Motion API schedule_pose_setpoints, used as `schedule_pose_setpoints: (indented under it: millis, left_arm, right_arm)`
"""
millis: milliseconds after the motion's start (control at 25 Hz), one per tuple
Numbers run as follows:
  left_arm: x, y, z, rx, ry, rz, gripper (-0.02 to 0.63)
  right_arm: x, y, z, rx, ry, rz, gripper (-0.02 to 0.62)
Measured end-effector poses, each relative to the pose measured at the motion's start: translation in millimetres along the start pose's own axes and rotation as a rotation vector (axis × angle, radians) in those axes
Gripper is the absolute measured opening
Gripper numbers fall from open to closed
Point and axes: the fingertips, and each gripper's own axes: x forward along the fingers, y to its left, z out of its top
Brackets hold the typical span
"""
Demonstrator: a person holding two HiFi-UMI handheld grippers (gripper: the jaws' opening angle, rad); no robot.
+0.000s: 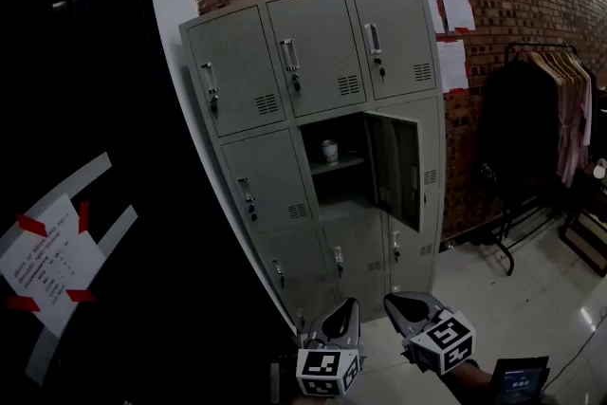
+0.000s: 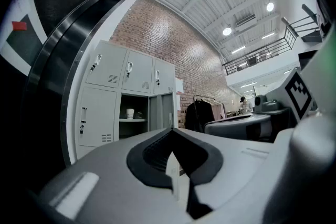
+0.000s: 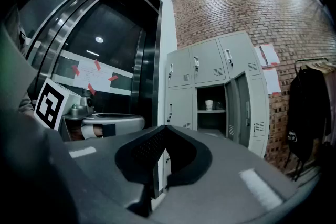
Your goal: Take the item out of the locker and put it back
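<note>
A grey bank of lockers point(image 1: 248, 76) stands against the brick wall. Its middle compartment is open, with the door point(image 1: 396, 168) swung out to the right. On the shelf inside sits a small white cup point(image 1: 329, 150), which shows as a white cup point(image 2: 129, 113) in the left gripper view and a white cup point(image 3: 209, 105) in the right gripper view. My left gripper point(image 1: 352, 306) and right gripper point(image 1: 390, 302) are low at the bottom of the head view, side by side, well short of the lockers. Both point level toward them. The jaws of each are shut, with nothing between them.
A clothes rack point(image 1: 548, 104) with hanging garments stands right of the lockers. Papers point(image 1: 455, 9) are taped to the brick wall. A dark curved panel with a taped notice point(image 1: 47, 266) fills the left side. A small screen point(image 1: 518, 382) shows at the bottom right.
</note>
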Motion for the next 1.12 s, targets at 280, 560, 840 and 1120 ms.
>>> schedule_pose_setpoints:
  millis: [280,560,840,1120]
  left_arm:
    - [16,24,-4,-0.005,-0.001,-0.004,0.002]
    - [64,55,-8,0.012,0.002,0.026,0.002]
    - [145,87,-9,0.035,0.017,0.077,0.002]
    - [230,117,-4,0.054,0.016,0.133,0.002]
  right_arm:
    - [30,-8,0,-0.006,-0.005,-0.005,0.002]
    - [73,-48,-4,0.003,-0.017,0.008,0.002]
    - [129,-115,1,0.016,-0.042,0.054,0.002]
    - [182,-191,7,0.022,-0.055,0.097,0.002]
